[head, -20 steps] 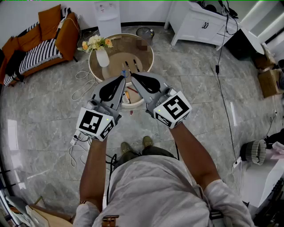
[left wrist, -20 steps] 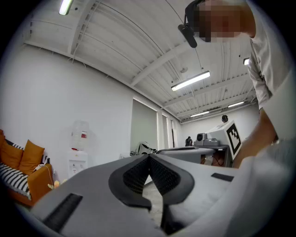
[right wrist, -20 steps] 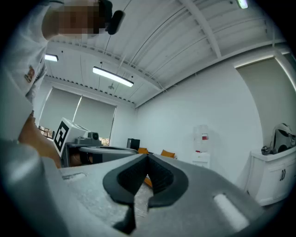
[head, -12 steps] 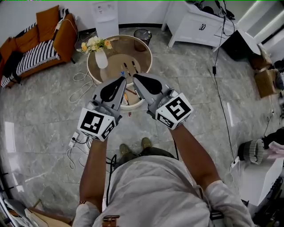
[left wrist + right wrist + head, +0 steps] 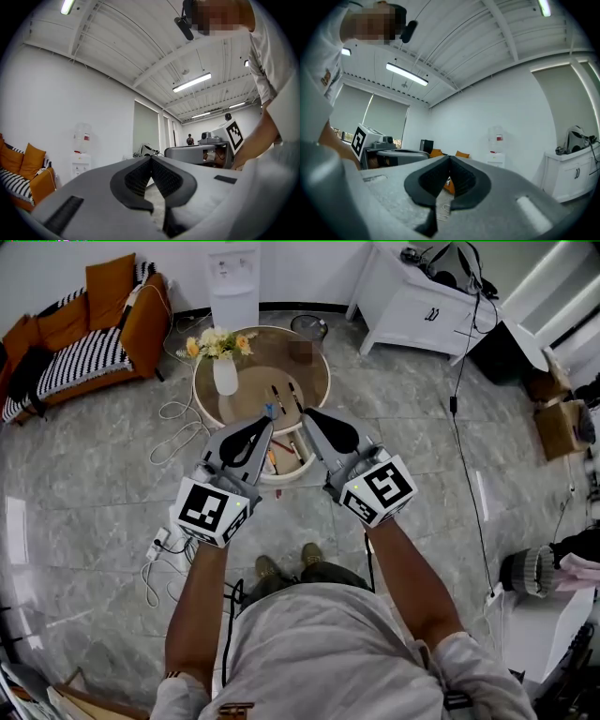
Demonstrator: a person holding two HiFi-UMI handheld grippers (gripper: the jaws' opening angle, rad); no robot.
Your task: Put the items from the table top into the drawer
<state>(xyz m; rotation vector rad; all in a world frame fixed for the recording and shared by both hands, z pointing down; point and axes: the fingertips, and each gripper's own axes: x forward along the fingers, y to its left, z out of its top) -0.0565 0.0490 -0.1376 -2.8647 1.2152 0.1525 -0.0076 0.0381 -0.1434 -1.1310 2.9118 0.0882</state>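
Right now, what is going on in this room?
A person holds a gripper in each hand before a round table. The left gripper and the right gripper both have their jaws together, empty, touching nothing. The drawer stands open with small things inside. Two pen-like items lie on the table top near a vase of flowers, not yet put away.

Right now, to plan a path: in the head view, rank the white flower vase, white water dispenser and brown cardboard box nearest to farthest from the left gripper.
1. White flower vase, just beyond the left gripper.
2. White water dispenser, back wall.
3. Brown cardboard box, far right.
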